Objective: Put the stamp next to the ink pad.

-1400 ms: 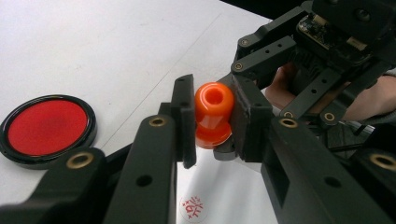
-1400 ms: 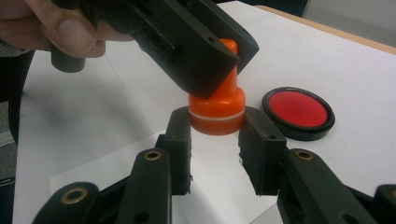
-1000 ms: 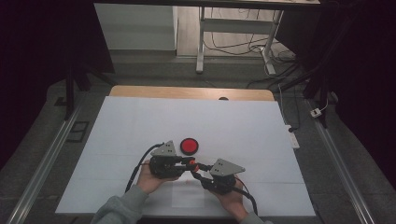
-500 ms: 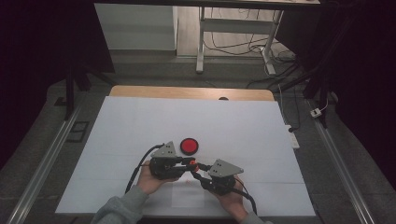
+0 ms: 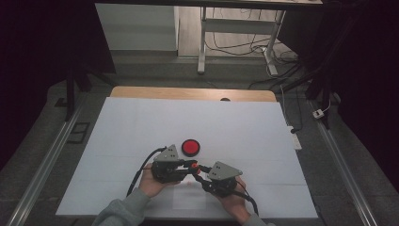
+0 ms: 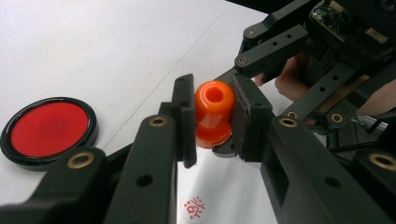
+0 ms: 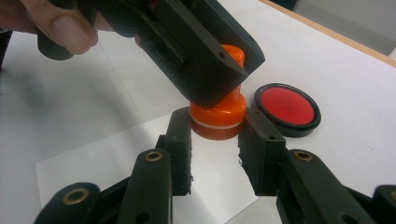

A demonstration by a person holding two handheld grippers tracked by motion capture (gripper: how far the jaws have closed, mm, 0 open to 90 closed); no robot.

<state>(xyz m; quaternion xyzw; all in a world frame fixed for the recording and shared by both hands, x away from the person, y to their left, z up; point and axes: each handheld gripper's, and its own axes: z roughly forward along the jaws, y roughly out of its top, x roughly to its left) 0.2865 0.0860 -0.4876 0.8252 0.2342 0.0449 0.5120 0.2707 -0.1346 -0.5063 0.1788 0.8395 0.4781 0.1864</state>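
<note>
you have the orange stamp (image 6: 213, 114) upright over a white sheet of paper (image 7: 140, 158), its narrow knob top with a round dimple pinched from both sides, its wider base with a pale ring clamped lower down. a red seal print (image 6: 195, 208) marks the paper beneath.

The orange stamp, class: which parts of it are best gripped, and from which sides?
The orange stamp has a narrow upper handle and a wider round base. Take the handle from one side, as the left gripper does, and the base from the opposite side, jaws level across its round wall, as the right gripper does.
</note>
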